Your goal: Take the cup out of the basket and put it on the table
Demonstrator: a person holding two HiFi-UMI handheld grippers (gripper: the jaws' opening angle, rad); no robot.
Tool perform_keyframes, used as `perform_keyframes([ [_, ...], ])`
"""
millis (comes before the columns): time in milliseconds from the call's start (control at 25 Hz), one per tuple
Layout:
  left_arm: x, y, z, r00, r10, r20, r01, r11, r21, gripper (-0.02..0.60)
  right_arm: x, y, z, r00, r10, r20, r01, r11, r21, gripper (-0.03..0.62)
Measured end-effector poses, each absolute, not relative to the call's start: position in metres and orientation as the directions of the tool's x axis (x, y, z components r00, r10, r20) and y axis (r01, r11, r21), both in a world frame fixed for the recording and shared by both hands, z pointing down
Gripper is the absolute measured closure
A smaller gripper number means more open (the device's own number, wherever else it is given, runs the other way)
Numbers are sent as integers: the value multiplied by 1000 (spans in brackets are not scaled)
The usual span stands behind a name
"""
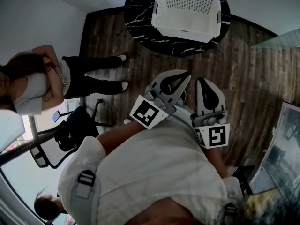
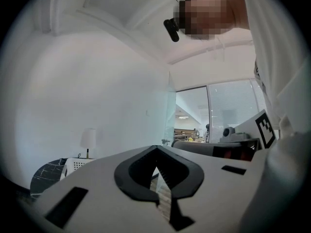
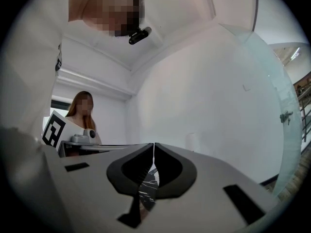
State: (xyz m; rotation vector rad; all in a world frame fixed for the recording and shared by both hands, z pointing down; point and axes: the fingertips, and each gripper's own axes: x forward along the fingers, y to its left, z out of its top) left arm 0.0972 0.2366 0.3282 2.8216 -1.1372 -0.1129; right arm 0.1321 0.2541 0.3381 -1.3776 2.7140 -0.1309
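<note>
Against shirt [image 1: 154,172] at lower centre, held left tongs [image 1: 185,77] and right tongs [image 1: 202,82] shut and empty, seemingly awaiting start; saw no cup, presumably inside basket [image 1: 187,32] on table [image 1: 140,8] at top.

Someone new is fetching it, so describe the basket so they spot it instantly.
Find the round black marble-veined table standing on the dark wooden floor. The basket sits on it: white plastic, rectangular, with perforated walls, the only thing seen on that dark top.
</note>
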Motion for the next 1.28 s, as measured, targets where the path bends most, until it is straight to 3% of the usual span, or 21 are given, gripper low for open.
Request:
perform_keyframes([
  [560,79,202,341,686,-727,-14,-719,-681,138,575,115,217,351,-624,-781,-19,-773,621,-132,582],
  [1280,-52,19,325,656,-749,-94,-727,-660,191,575,-19,37,336,-654,-756,37,-756,652,-49,582],
])
